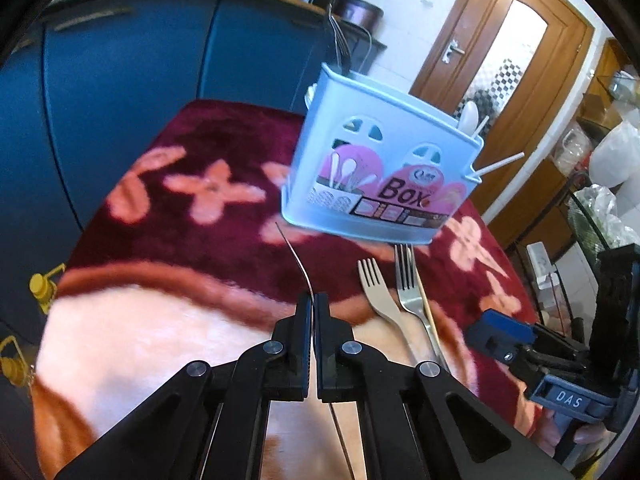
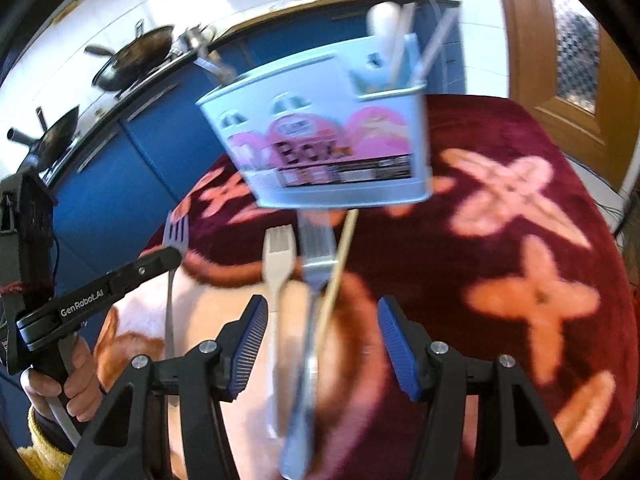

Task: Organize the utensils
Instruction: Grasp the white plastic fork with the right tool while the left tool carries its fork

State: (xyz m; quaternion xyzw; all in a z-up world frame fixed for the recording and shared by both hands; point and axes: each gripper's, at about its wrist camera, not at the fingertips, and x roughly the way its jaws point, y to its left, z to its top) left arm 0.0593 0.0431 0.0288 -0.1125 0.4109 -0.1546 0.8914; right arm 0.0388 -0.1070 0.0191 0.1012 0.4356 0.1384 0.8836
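Note:
A light-blue utensil box point(image 1: 380, 176) point(image 2: 320, 148) stands on the red floral cloth, with a white spoon and sticks poking out of its right compartment. In front of it lie a white plastic fork point(image 1: 376, 288) point(image 2: 280, 256), a metal fork point(image 1: 408, 280) point(image 2: 318, 248) and a wooden chopstick point(image 1: 426, 312) point(image 2: 340, 264). My left gripper point(image 1: 313, 300) point(image 2: 168, 258) is shut on another metal fork point(image 1: 296, 256) point(image 2: 176, 234), seen edge-on in the left wrist view, tines forward. My right gripper point(image 2: 320, 308) point(image 1: 500, 336) hangs open above the lying utensils, its pads apart from them.
Blue kitchen cabinets point(image 1: 120, 80) run behind the table, with woks point(image 2: 132, 60) on the counter above. A wooden door point(image 1: 500, 60) stands at the back right, and bags and clutter point(image 1: 600, 168) fill the far right. A person's hand point(image 2: 76, 376) holds the left gripper's handle.

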